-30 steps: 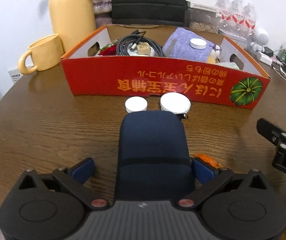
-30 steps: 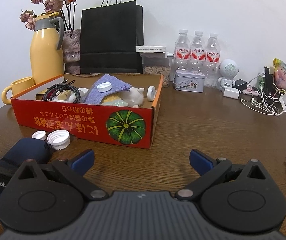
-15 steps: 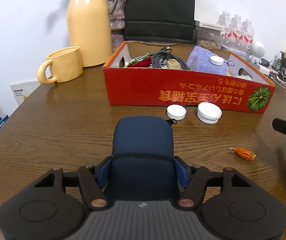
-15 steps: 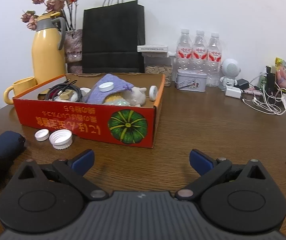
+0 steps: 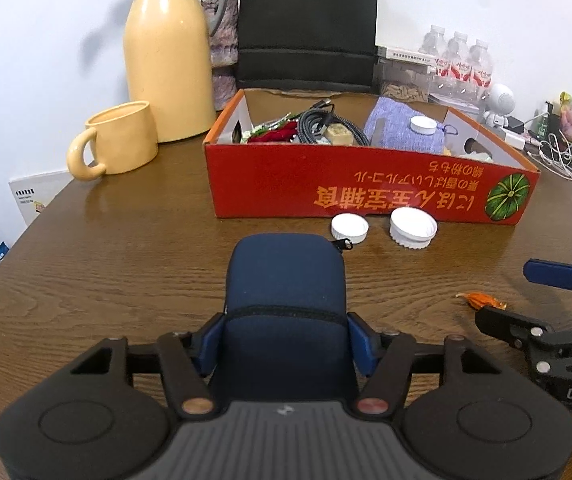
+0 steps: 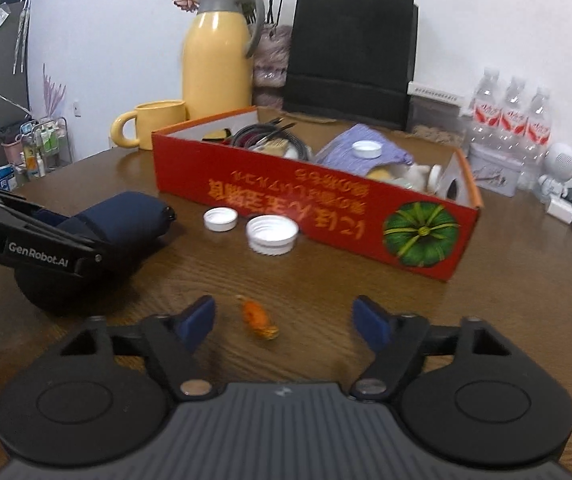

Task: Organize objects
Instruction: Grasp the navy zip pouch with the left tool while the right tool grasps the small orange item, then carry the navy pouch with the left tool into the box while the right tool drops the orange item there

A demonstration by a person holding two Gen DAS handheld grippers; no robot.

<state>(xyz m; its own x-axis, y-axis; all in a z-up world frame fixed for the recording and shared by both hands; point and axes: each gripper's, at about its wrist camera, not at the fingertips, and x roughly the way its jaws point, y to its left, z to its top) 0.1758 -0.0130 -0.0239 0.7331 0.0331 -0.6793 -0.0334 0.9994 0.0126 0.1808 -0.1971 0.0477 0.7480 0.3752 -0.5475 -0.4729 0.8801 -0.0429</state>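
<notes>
— The grippers? 
— Left gripper point(image 5: 286, 342) clamps the navy zip pouch point(image 5: 286, 280) on the table point(image 5: 105, 264); right gripper point(image 6: 283, 320), jaws closing, straddles an orange candy point(image 6: 257, 318) without touching.
— Beyond? 
— Two white caps point(image 5: 349, 228) before the red box point(image 5: 366, 196), which holds cable, purple cloth and a third cap.

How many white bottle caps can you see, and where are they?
4 visible: two white caps on the table before the red box, a smaller and a larger; one on the purple cloth; one standing by the box's right end. More may be hidden.
</notes>
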